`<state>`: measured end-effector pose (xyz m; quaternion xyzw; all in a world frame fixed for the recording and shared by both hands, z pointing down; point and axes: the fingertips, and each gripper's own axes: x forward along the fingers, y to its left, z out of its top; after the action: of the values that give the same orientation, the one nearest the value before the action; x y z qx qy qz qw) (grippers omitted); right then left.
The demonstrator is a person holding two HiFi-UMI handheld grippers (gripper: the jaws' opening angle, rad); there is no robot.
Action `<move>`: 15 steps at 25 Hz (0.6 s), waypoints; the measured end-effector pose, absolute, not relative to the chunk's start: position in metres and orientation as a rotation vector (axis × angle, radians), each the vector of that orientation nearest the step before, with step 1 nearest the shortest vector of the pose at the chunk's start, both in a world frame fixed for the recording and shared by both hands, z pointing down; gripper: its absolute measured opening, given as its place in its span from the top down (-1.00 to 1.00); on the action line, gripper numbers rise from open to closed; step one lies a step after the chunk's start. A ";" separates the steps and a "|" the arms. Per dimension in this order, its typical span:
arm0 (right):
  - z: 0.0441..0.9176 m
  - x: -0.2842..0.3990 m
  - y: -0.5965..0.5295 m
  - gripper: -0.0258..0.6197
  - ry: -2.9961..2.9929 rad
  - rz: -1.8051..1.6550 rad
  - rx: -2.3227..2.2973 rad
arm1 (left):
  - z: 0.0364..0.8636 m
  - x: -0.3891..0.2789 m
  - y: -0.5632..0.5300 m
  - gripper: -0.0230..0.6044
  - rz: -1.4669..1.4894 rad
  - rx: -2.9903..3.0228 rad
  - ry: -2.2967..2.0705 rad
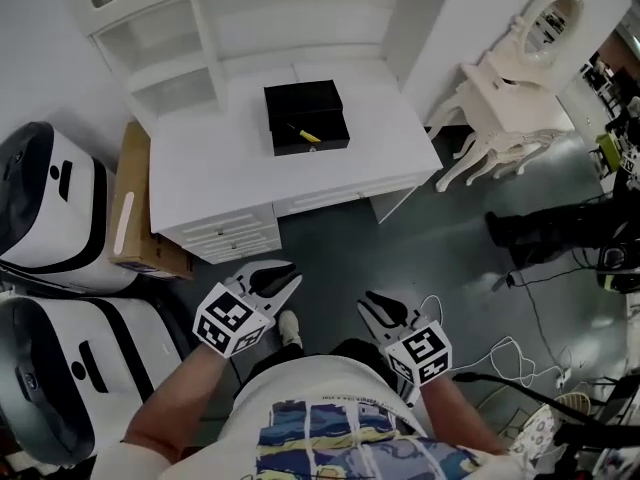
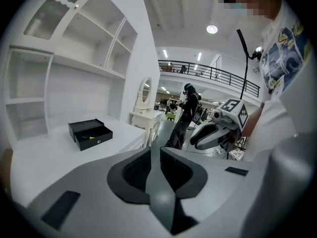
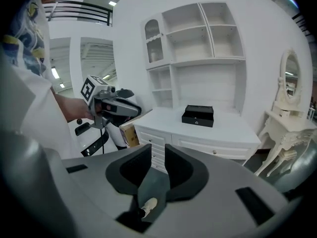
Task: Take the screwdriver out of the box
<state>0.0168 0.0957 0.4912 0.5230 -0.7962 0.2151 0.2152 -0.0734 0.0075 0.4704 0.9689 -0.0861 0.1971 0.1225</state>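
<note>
Both tongs, left gripper (image 1: 293, 276) and right gripper (image 1: 366, 306), stand slightly spread and empty. Far off, one black rectangular box (image 1: 306, 118) holds one yellow-handled screwdriver (image 1: 305, 134) on a smooth white desk (image 1: 220, 178).

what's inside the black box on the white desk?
The black box is open. A yellow-handled screwdriver lies in its front compartment, on dark lining. The rear half shows only a flat black surface; whatever is under it cannot be seen.

I read no lettering: my left gripper (image 1: 288, 276) and right gripper (image 1: 370, 304) carry only square marker patterns, and the mark on the box (image 3: 198, 116) ahead of them is too small.
</note>
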 end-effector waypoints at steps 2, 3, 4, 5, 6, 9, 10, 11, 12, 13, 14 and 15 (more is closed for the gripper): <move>0.491 0.013 0.081 0.61 -2.199 0.601 1.443 | 0.476 -0.073 -0.019 0.77 0.596 2.836 -0.250; 0.492 0.012 0.076 0.60 -2.194 0.608 1.436 | 0.478 -0.073 -0.030 0.77 0.611 2.844 -0.253; 0.493 0.011 0.070 0.60 -2.188 0.613 1.431 | 0.479 -0.073 -0.042 0.77 0.629 2.857 -0.259; 0.494 0.012 0.064 0.60 -2.184 0.617 1.429 | 0.480 -0.073 -0.055 0.77 0.651 2.876 -0.266; 0.494 0.015 0.058 0.60 -2.180 0.621 1.429 | 0.480 -0.071 -0.068 0.77 0.677 2.902 -0.273; 0.500 0.028 0.037 0.60 -2.181 0.640 1.431 | 0.483 -0.059 -0.110 0.77 0.808 2.997 -0.287; 0.502 0.033 0.030 0.60 -2.186 0.647 1.426 | 0.485 -0.054 -0.124 0.77 0.867 3.029 -0.287; 0.505 0.037 0.023 0.60 -2.193 0.652 1.418 | 0.487 -0.048 -0.137 0.77 0.931 3.059 -0.285; 0.508 0.043 0.014 0.60 -2.202 0.656 1.409 | 0.490 -0.041 -0.151 0.77 1.001 3.087 -0.280; 0.510 0.049 0.004 0.60 -2.211 0.657 1.399 | 0.492 -0.034 -0.166 0.77 1.074 3.111 -0.273; 0.512 0.057 -0.007 0.60 -2.222 0.657 1.390 | 0.495 -0.026 -0.180 0.77 1.144 3.128 -0.265; 0.514 0.065 -0.019 0.60 -2.234 0.657 1.381 | 0.498 -0.018 -0.194 0.76 1.207 3.137 -0.257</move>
<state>0.0654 -0.0187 0.5139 0.4980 -0.8058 0.2370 0.2156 -0.0179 -0.1937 0.4984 0.9244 -0.0757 0.3559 -0.1144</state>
